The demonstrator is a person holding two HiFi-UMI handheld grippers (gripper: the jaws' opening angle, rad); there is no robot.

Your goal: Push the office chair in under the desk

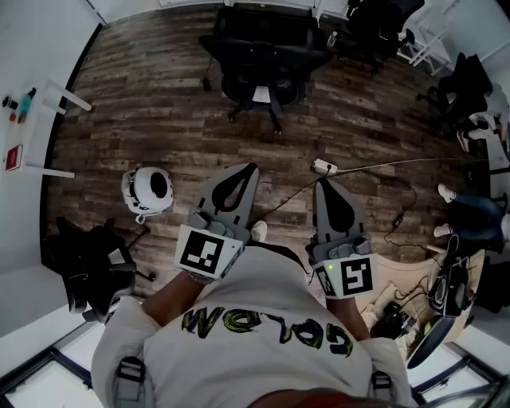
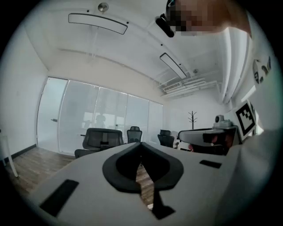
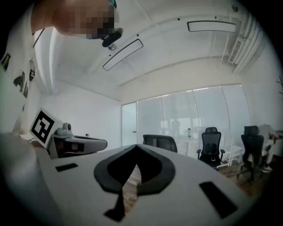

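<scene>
A black office chair (image 1: 259, 60) stands on the wood floor far ahead of me, its back toward a white edge (image 1: 191, 3) at the top of the head view; whether that edge is the desk I cannot tell. Both grippers are held close to my body, well short of the chair. My left gripper (image 1: 249, 169) is shut with nothing in it, and so is my right gripper (image 1: 322, 185). The left gripper view shows the closed left gripper (image 2: 140, 145) pointing at the chair (image 2: 101, 139). The right gripper (image 3: 135, 146) points at the same chair (image 3: 159, 142).
A white round object (image 1: 149, 190) lies on the floor at my left, beside another black chair (image 1: 92, 263). A cable with a white plug (image 1: 323, 166) crosses the floor ahead of the right gripper. More chairs (image 1: 470, 88) and a person's feet (image 1: 446, 191) are at the right.
</scene>
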